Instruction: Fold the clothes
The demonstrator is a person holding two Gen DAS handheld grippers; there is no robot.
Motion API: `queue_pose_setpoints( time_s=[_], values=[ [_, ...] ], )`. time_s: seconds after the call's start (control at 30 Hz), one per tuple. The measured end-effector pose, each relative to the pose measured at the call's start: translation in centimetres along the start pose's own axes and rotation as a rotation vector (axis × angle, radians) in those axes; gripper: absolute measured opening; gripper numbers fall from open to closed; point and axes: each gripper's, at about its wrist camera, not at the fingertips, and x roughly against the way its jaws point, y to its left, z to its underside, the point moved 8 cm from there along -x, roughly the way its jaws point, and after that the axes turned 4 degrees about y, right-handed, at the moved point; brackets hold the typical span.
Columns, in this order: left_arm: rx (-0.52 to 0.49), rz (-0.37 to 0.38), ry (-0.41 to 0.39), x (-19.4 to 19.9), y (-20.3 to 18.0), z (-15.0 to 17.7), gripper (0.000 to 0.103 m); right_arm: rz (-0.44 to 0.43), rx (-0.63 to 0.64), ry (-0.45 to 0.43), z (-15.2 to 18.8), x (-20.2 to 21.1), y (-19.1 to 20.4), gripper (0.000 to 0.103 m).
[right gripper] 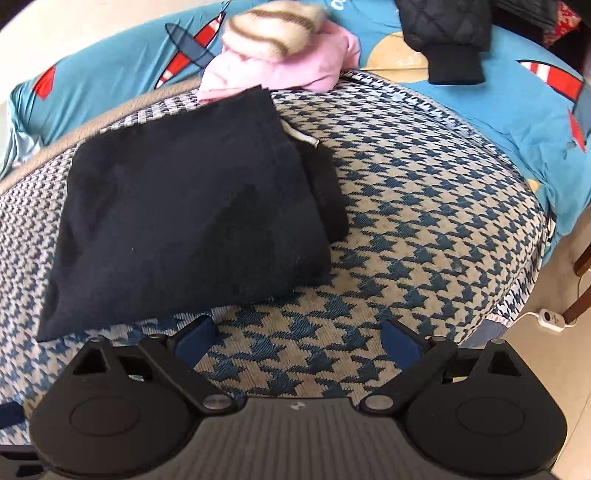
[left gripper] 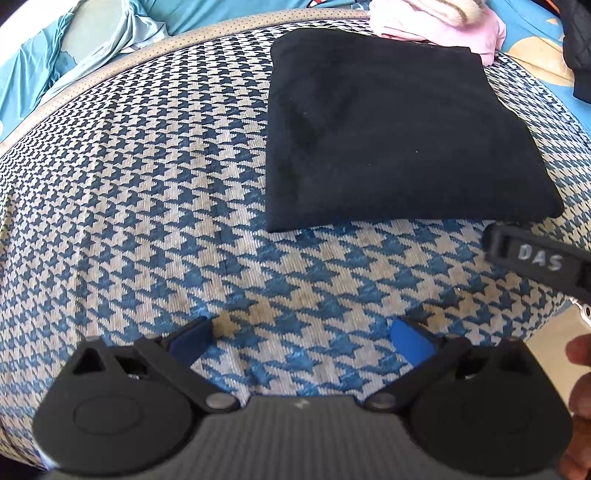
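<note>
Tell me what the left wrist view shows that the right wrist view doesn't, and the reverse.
Only the left wrist view: the right gripper's finger marked DAS, a hand at the right edge, and a crumpled teal sheet.

Only the right wrist view: a black quilted jacket, the floor with a white switch, and a white-striped edge on the folded black garment.

Both: the folded black garment, pink clothing, the houndstooth cover, open jaws.

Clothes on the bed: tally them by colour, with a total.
Black: 2, the folded garment and the quilted jacket
Pink: 1, the pink garment
Cream striped: 1, the fuzzy piece on the pink one
Total: 4
</note>
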Motion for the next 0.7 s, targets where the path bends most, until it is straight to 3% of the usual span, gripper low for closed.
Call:
queue_pose_setpoints(
  time_s=[0.7],
  values=[
    [-0.042, -0.024, -0.025, 0.41, -0.45, -0.15, 0.103, -0.062, 0.028, -0.012, 1.02, 0.37, -0.16, 0.099]
  ],
)
